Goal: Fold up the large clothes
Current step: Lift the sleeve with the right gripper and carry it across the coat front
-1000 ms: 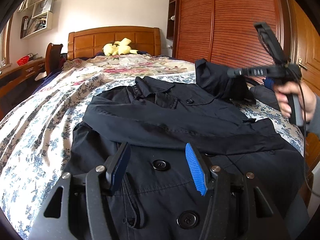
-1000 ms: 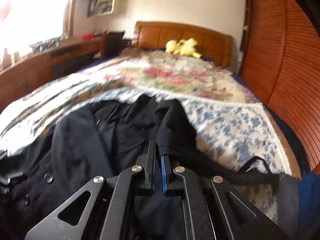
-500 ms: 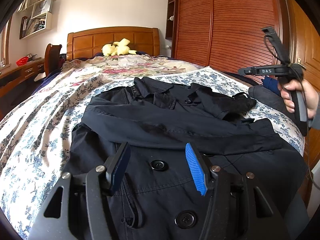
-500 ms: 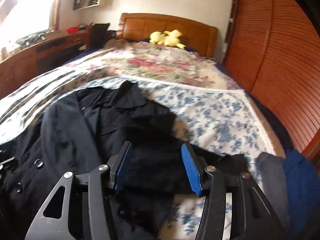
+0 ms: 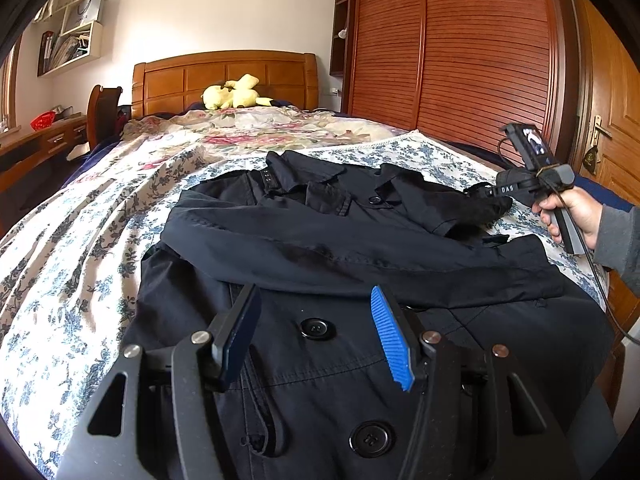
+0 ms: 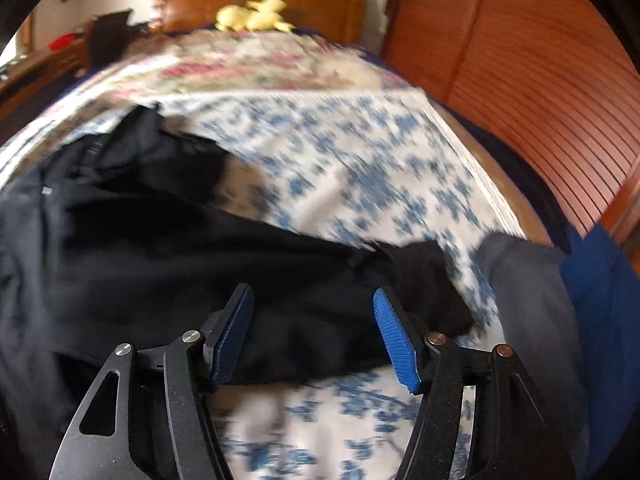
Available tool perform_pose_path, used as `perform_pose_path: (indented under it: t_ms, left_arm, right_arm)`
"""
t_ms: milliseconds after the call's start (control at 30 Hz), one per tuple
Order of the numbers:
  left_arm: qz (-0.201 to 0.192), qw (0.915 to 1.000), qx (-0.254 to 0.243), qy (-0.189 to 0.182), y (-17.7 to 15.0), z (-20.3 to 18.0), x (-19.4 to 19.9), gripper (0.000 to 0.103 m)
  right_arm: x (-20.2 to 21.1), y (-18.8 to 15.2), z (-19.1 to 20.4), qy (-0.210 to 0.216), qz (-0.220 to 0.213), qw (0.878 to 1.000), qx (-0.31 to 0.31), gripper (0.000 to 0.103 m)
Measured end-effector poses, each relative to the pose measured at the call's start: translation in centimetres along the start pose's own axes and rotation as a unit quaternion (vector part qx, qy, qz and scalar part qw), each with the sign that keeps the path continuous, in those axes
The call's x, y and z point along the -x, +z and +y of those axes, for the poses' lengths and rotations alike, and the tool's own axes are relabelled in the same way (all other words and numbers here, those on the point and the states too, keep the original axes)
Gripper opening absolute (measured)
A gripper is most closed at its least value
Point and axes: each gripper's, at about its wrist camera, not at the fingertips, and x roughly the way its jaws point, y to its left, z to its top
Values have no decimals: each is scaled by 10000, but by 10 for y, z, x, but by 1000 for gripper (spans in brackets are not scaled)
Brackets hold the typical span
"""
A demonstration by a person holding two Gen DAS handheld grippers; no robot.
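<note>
A black buttoned coat [image 5: 360, 248] lies face up on the flowered bedspread [image 5: 80, 240], one sleeve [image 5: 320, 256] folded across its chest. My left gripper [image 5: 314, 296] hovers open over the coat's front, above a button [image 5: 318, 328], with nothing between its pads. A hand [image 5: 572, 212] holds my right gripper [image 5: 486, 192] at the coat's far right side, by the dropped second sleeve [image 5: 452, 208]. In the blurred right wrist view that gripper [image 6: 312, 296] has its jaws opening over the coat [image 6: 160, 248], and its pads press on nothing.
A yellow plush toy [image 5: 234, 96] sits by the wooden headboard [image 5: 224, 76]. A slatted wardrobe [image 5: 460, 60] runs along the bed's right side. Grey and blue cloth [image 6: 532, 300] lies at the bed's right edge. A chair [image 5: 104, 108] and desk stand at the left.
The right gripper let go of the sleeve it held lifted and opened. The sleeve dropped onto the coat's right shoulder. That gripper sank and moved toward the bed's right edge. The left gripper stayed put.
</note>
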Motion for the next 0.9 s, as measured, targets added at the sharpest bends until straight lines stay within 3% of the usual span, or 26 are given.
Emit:
perform_pose_path:
  t_ms: [200, 367, 533, 700, 800, 833, 900]
  left_arm:
    - [11, 10000, -14, 11, 0, -1, -1, 56]
    - [37, 10000, -22, 24, -1, -1, -2, 56]
    - [66, 10000, -30, 18, -1, 0, -4, 56]
    - [72, 10000, -31, 14, -1, -1, -4, 56]
    - [72, 10000, -4, 0, -1, 0, -4, 56]
    - [70, 10000, 1, -2, -1, 1, -4, 56]
    - [61, 10000, -3, 0, -1, 0, -3, 56]
  right_arm:
    - [-27, -16, -29, -326, 391, 9983, -267, 68]
    - [-43, -26, -39, -138, 673, 9963, -519, 71]
    - [-52, -26, -42, 29, 705, 9951, -700, 72]
    - [-58, -18, -35, -64, 658, 9958, -628, 72]
    - [-55, -16, -25, 4, 531, 9980, -350, 46]
    - [-51, -16, -21, 22, 495, 9985, -226, 31]
    - [-46, -15, -14, 123, 442, 9989, -55, 19]
